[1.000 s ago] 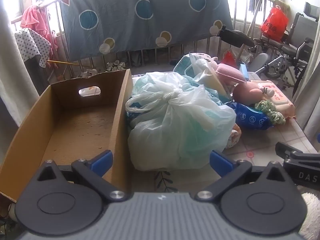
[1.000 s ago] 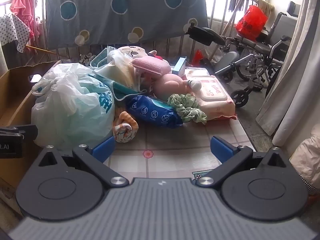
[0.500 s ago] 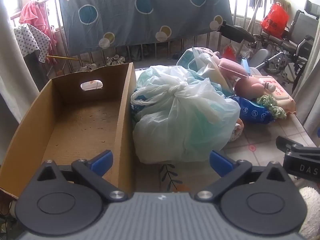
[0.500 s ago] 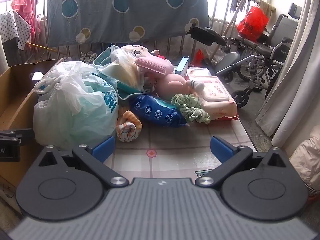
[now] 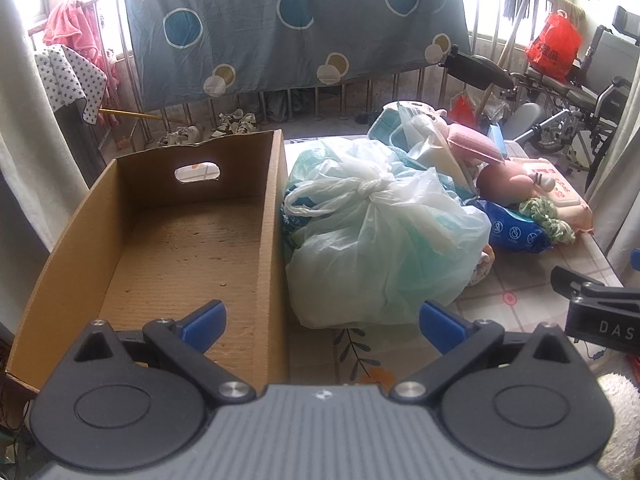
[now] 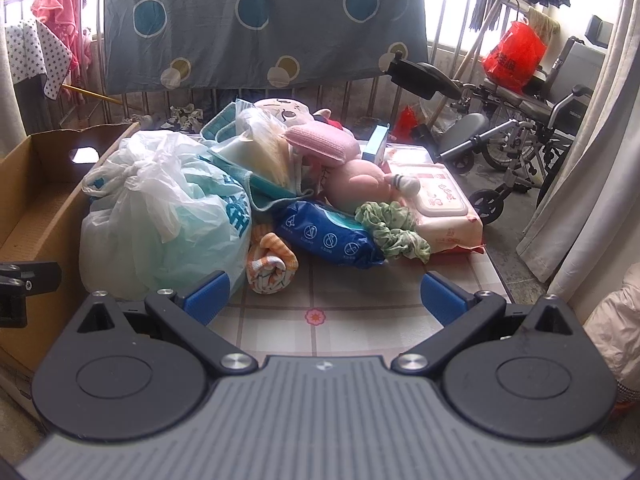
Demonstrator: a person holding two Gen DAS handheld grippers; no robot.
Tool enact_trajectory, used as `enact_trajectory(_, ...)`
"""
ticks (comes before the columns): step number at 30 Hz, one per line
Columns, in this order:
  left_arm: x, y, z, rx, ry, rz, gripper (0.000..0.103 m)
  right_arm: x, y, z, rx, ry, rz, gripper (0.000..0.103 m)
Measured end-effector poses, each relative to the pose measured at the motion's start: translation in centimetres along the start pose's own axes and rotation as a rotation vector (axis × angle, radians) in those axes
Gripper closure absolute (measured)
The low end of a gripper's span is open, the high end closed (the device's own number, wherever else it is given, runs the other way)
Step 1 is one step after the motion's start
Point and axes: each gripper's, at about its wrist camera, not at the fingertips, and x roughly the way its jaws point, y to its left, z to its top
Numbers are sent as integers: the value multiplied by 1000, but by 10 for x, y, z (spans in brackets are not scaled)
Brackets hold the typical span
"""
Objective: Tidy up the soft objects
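Soft things lie heaped on a patterned floor mat (image 6: 360, 312): a knotted plastic bag (image 5: 380, 248) pressed against the right wall of an open cardboard box (image 5: 180, 240), whose bottom is bare. Beside the bag sit a rolled orange cloth (image 6: 272, 264), a blue wipes pack (image 6: 328, 236), a green scrunchie (image 6: 392, 232) and a pink plush toy (image 6: 356, 184). Left hand-held gripper (image 5: 322, 320) hovers over the box edge, fingers spread, grasping nothing. Right hand-held gripper (image 6: 324, 300) hangs above the mat, likewise released.
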Motion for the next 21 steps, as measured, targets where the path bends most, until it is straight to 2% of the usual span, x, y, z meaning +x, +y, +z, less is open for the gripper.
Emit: enact_trajectory(21,2,13,-3,19,20,-1,0,-1,17,-4,-17,29,18,1)
